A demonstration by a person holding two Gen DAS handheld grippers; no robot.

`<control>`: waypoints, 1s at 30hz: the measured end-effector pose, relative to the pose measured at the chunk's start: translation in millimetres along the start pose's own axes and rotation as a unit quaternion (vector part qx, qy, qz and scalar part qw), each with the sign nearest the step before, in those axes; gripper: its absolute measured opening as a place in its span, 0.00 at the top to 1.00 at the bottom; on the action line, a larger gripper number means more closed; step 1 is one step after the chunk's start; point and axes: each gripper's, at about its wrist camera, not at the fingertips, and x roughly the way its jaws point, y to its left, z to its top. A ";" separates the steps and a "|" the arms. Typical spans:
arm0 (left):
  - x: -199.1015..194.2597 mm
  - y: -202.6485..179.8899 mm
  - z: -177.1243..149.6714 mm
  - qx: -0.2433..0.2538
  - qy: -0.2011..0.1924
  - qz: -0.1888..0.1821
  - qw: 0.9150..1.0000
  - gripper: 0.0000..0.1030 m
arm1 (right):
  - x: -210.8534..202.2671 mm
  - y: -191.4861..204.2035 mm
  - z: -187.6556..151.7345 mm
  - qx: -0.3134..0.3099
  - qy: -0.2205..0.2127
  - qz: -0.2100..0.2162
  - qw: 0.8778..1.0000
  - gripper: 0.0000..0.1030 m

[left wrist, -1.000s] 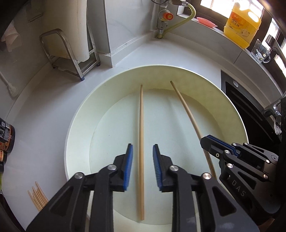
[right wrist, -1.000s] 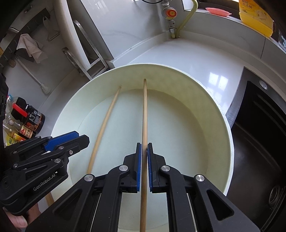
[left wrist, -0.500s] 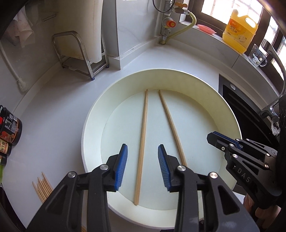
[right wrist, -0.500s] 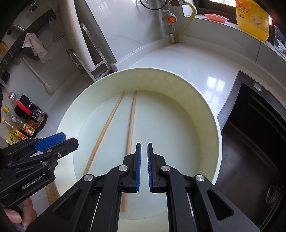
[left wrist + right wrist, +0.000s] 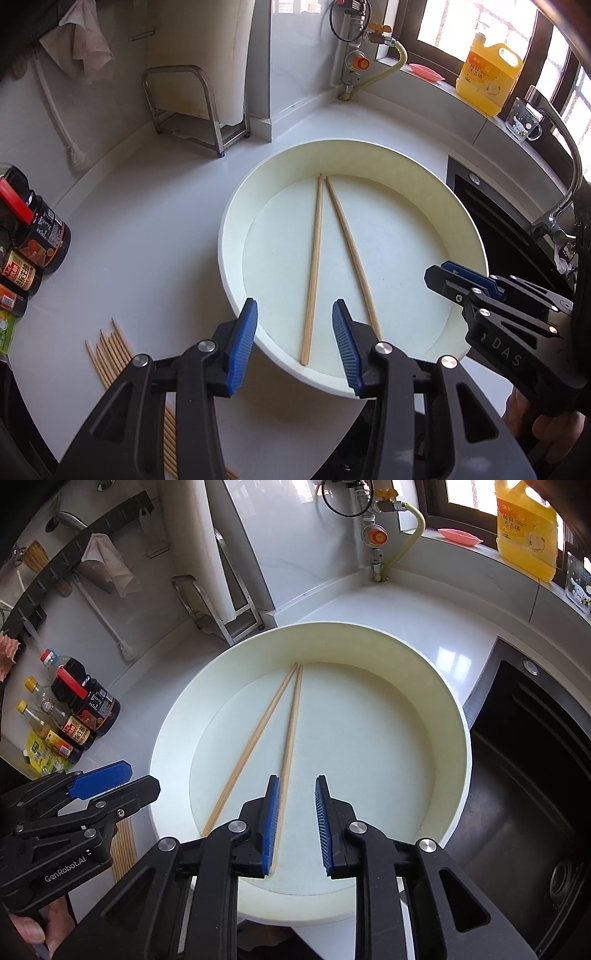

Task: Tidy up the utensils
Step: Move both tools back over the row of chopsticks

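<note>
Both grippers' fingers [image 5: 243,347] are opening, gripping nothing. Two slim pale wooden chopsticks [image 5: 314,266] are lying in the cream basin [image 5: 236,206], tips meeting at frame centre.

Two chopsticks [image 5: 334,254] lie in the round basin [image 5: 236,206] on the counter [image 5: 147,236] — far tips nearly touching, near ends spread apart. Sauce bottles [image 5: 37,236] stand to its left, a bundle of skewers [image 5: 109,347] lies near-left, the sink [image 5: 524,760] sits to its right — a detergent jug [image 5: 489,79] stands behind on the sill.
</note>
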 end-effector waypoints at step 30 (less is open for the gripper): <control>-83.1 168.5 -123.5 -0.152 -0.025 0.088 0.984 0.53 | 5.5 173.5 -51.9 -0.151 0.029 0.069 0.986 0.68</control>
